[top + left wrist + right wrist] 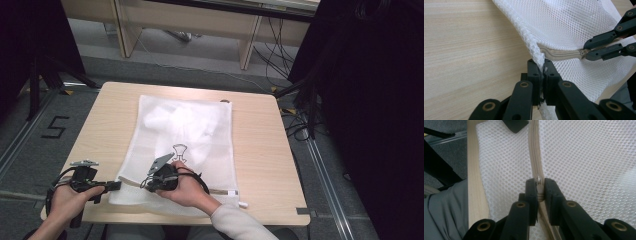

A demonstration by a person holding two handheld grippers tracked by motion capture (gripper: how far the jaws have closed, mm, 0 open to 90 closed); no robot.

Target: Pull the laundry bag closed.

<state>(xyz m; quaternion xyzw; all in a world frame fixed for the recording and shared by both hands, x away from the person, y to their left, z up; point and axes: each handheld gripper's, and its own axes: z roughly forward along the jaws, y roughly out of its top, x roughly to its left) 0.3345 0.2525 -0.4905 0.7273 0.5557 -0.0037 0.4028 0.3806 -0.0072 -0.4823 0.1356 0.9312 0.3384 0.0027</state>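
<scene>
- Left gripper [116,186] sits at the near left of the table [260,145], held in the person's left hand [70,197], its jaws pointing right toward the bag.
- In the left gripper view, this left gripper [543,71] is clamped on the near left corner edge of the white mesh laundry bag [564,22], the bunched mesh pinched between its jaws.
- Right gripper [152,181] lies over the bag's near edge, just right of the left one, held in the right hand [187,190].
- In the right gripper view, the right gripper [540,185] is closed on the metal zipper pull [538,180], which sits on the beige zipper tape [535,150] running away from the jaws.
- From the left gripper view, the right gripper [584,53] pinches the zipper where the tape [559,53] curves across the mesh.
- Flat on the middle of the table lies the mesh laundry bag [190,130], with white contents [165,117] bunched toward its far end and a dark clip-shaped outline [179,151] showing near its middle.
</scene>
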